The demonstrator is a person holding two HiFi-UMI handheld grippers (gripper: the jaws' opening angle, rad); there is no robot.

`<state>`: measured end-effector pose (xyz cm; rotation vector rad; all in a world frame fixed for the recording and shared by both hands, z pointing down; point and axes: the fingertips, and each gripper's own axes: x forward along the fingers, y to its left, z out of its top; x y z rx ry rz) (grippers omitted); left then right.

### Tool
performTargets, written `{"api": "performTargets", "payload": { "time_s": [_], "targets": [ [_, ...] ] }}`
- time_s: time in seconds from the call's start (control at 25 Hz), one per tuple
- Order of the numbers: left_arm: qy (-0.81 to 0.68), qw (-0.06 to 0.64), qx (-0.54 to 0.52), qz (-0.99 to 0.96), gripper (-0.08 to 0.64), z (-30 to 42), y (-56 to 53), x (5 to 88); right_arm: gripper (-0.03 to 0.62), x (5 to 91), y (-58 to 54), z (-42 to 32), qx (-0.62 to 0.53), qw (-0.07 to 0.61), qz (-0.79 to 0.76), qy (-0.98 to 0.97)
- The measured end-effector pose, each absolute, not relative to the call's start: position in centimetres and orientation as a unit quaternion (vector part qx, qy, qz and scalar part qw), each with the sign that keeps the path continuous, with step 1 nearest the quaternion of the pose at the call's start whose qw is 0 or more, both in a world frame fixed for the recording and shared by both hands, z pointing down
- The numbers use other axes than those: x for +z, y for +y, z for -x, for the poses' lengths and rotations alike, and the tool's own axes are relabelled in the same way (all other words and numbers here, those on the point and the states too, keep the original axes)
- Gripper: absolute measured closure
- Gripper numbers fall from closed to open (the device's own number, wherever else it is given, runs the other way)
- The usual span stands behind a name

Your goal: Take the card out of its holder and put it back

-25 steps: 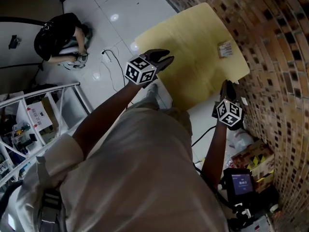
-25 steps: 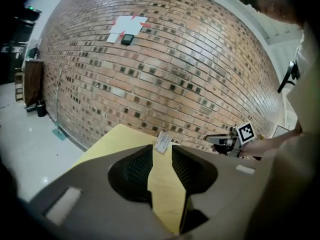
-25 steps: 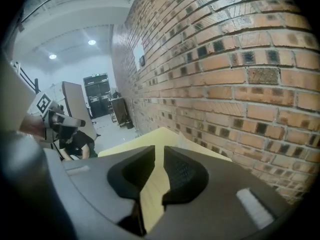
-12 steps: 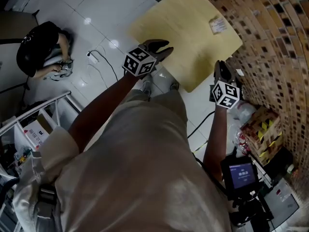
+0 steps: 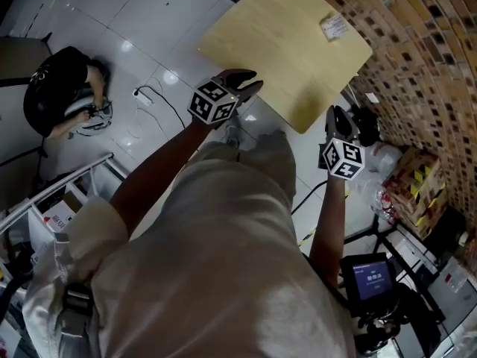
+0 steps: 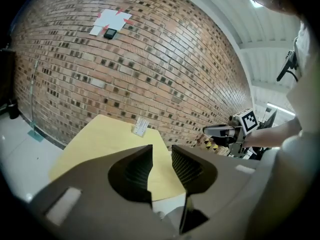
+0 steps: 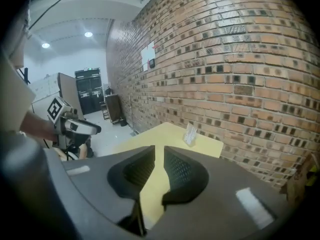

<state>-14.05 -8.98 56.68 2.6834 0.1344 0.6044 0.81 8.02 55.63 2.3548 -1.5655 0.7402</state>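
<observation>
Both tongs up in front of me, short of the table (image 5: 262, 49), neither one over the tabletop

Left gripper (image 5: 250, 82): jaws a narrow slot apart, pads not meeting, nothing between them. Through the slot I see only the yellow tabletop. In the head view its tips sit just off the table's near left edge, above the tiled floor (image 5: 156, 21)

Right gripper (image 5: 340, 116): jaws likewise a slim gap apart, empty, with bare tabletop showing through. It hangs just off the table's near right corner, close to the brick wall (image 5: 417, 58)

Card (image 6: 141, 127): stands in its holder (image 7: 190, 134) at the far end of the table, near the wall-side edge, tilted a little. It is well apart from both tongs, with most of the tabletop between it and the tips. In the left gripper view it lies beyond the jaws and slightly left of the slot. In the right gripper view it lies beyond the jaws and to the right of the slot. Print on the card is too small to read

Elsewhere: a person (image 5: 63, 88) is low on the floor off to my left, and a small lit screen (image 5: 370, 280) sits by my right side
</observation>
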Motion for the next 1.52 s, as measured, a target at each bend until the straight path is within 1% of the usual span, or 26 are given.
{"api": "performTargets", "payload": {
  "time_s": [0.24, 0.36, 0.48, 0.64, 0.84, 1.08, 1.16, 1.36, 1.52],
  "targets": [
    [0.053, 0.161, 0.226, -0.959, 0.42, 13.5, -7.6, 55.6, 0.531, 54.6, 11.3, -2.6, 0.234, 0.071, -0.822, -0.514],
    [0.048, 0.149, 0.23, -0.961, 0.42, 12.1, -6.2, 54.9, 0.531, 53.3, 13.3, -3.9, 0.225, 0.036, -0.83, -0.509],
    [0.04, 0.149, 0.237, -0.959, 0.425, 11.5, -3.5, 54.6, 0.531, 52.1, 16.7, -3.5, 0.22, 0.005, -0.835, -0.505],
    [0.031, 0.167, 0.228, -0.959, 0.43, 10.5, 0.8, 54.2, 0.531, 50.6, 21.2, -2.6, 0.205, -0.007, -0.837, -0.507],
    [0.04, 0.16, 0.225, -0.96, 0.434, 10.1, 7.1, 53.9, 0.531, 50.2, 26.7, -1.7, 0.194, -0.018, -0.838, -0.51],
    [0.025, 0.159, 0.223, -0.961, 0.436, 12.8, 11.8, 54.1, 0.529, 49.7, 31.5, -0.4, 0.166, -0.041, -0.843, -0.509],
    [0.014, 0.16, 0.228, -0.96, 0.436, 14.6, 12.8, 54.3, 0.512, 49.4, 32.4, 0.7, 0.156, -0.046, -0.843, -0.513],
    [-0.014, 0.171, 0.229, -0.958, 0.442, 18.8, 14.3, 54.4, 0.502, 48.9, 32.9, 4.3, 0.145, -0.062, -0.825, -0.543],
    [-0.004, 0.173, 0.236, -0.956, 0.442, 20.1, 14.7, 54.9, 0.499, 48.7, 32.5, 6.2, 0.155, -0.071, -0.808, -0.565]
  ]
}}
